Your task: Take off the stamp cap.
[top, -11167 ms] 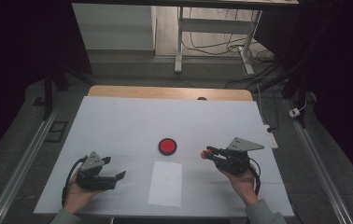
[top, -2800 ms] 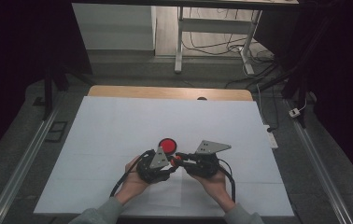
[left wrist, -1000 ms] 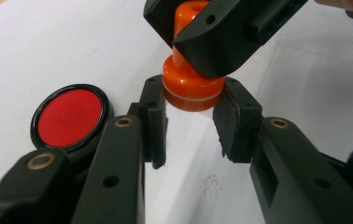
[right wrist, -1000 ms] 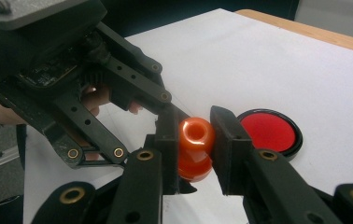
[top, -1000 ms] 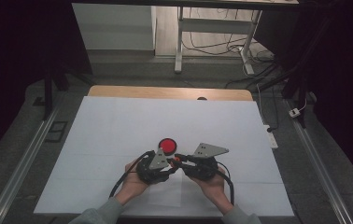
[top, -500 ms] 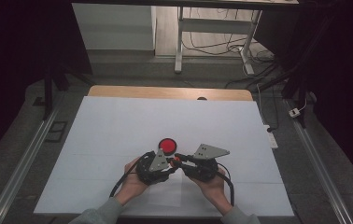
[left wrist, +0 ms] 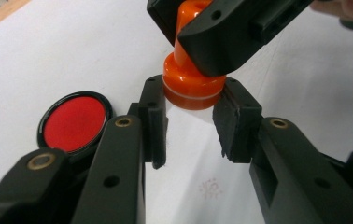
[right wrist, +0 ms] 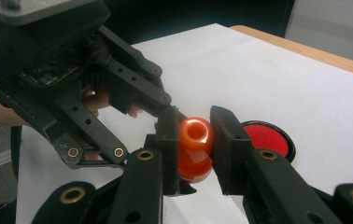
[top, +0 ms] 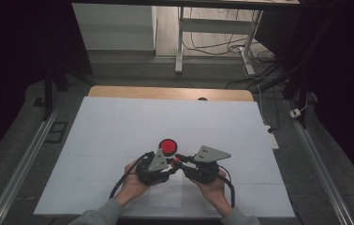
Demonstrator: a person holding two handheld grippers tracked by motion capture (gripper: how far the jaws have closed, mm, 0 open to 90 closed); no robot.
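Stamp (left wrist: 194, 84) orange, small, rigid glossy plastic, likely light and slippery. Held above paper (top: 119, 126), near ink pad (left wrist: 74, 122). Right gripper (right wrist: 195, 140) clamped on knob; left gripper (left wrist: 191, 114) clamped on wider base. Best hold: narrow neck under knob.

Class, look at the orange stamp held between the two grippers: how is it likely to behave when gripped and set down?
The orange stamp looks like glossy hard plastic, so it is probably stiff, yet may slip against flat pads. Its round knob, clamped by the right gripper, could twist in that hold. Its wider base, pinched by the left gripper, suggests it stands steadily upright but rolls if laid sideways.
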